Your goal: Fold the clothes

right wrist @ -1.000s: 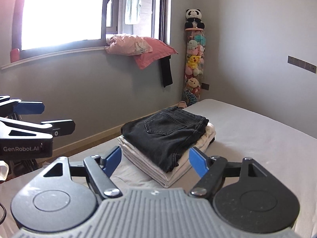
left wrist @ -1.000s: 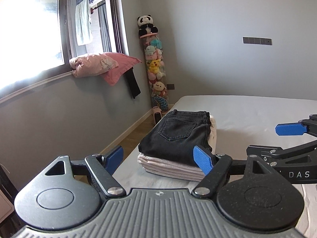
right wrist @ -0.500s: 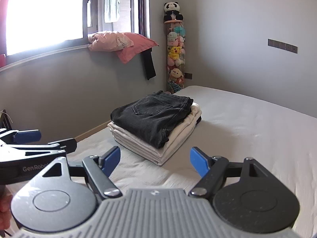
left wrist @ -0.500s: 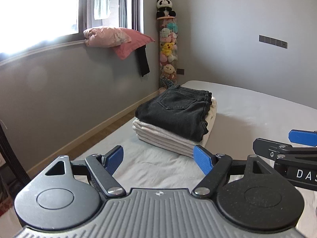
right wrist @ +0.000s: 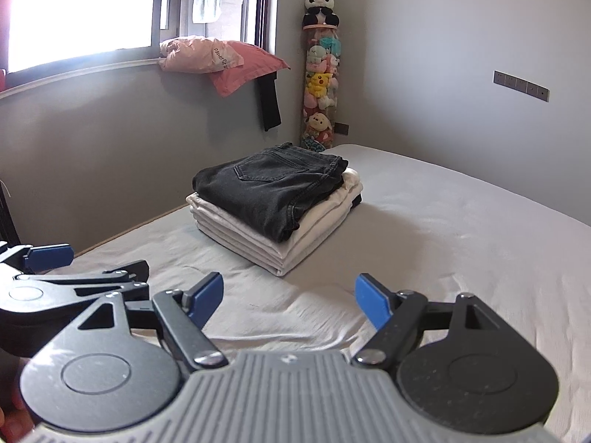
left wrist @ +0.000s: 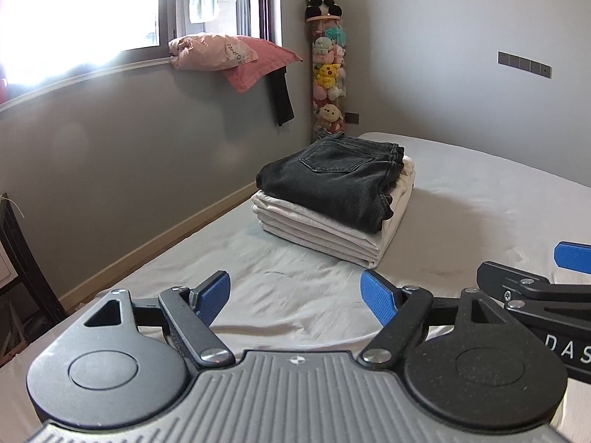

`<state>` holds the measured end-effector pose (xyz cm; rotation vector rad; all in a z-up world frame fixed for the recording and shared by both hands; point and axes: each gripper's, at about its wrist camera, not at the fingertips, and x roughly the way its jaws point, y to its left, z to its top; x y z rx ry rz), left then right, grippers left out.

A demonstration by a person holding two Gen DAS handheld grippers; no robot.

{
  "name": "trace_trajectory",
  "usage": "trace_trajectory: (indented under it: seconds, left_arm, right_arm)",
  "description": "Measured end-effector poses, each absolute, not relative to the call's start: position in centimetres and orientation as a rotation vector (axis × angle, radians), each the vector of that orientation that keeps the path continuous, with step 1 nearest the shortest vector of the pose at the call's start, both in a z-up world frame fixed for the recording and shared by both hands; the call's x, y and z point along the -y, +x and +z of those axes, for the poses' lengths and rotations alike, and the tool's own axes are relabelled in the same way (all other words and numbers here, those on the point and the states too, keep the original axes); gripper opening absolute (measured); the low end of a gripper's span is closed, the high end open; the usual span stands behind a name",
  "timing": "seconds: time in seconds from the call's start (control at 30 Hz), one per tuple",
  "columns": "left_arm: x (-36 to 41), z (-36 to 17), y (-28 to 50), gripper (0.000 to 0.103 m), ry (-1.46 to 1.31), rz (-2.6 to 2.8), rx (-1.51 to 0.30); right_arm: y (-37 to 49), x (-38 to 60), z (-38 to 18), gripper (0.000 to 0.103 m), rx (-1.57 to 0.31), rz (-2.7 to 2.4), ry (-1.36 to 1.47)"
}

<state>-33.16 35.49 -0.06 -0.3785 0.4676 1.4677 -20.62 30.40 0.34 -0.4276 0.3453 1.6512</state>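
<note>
- Clothes are sitting in a neat stack: black jeans [left wrist: 332, 181] folded on top of a pile of white folded stuff [left wrist: 325, 229], middle of the frame in both wrist views, on the bed [left wrist: 480, 199] near its left edge.
- What changed in the last second: I've backed both tongs off. The stack was right up against my fingertips before, now it's well apart from them and looks smaller, with a lot more bare sheet in between.
- Left gripper [left wrist: 295, 295] is spread wide, nothing in it. Right gripper [right wrist: 290, 297] same deal, wide and empty.
- Each one pokes into the edge of the other's view, so they're side by side over the near end of the bed.
- My read: this pile's done and I'm pulling away. Can't see any unfolded clothes from here, though the fisheye may just be missing them.
</note>
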Motion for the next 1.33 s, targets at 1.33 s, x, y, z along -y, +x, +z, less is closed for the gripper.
trace_trajectory:
  seconds: [1.33]
  left_arm:
    - [-34.5, 1.1, -32.7, 0.092, -0.378, 1.464, -0.451]
  right_arm:
    - [-20.3, -28.8, 0.7, 0.081, -0.367, 1.619, -0.367]
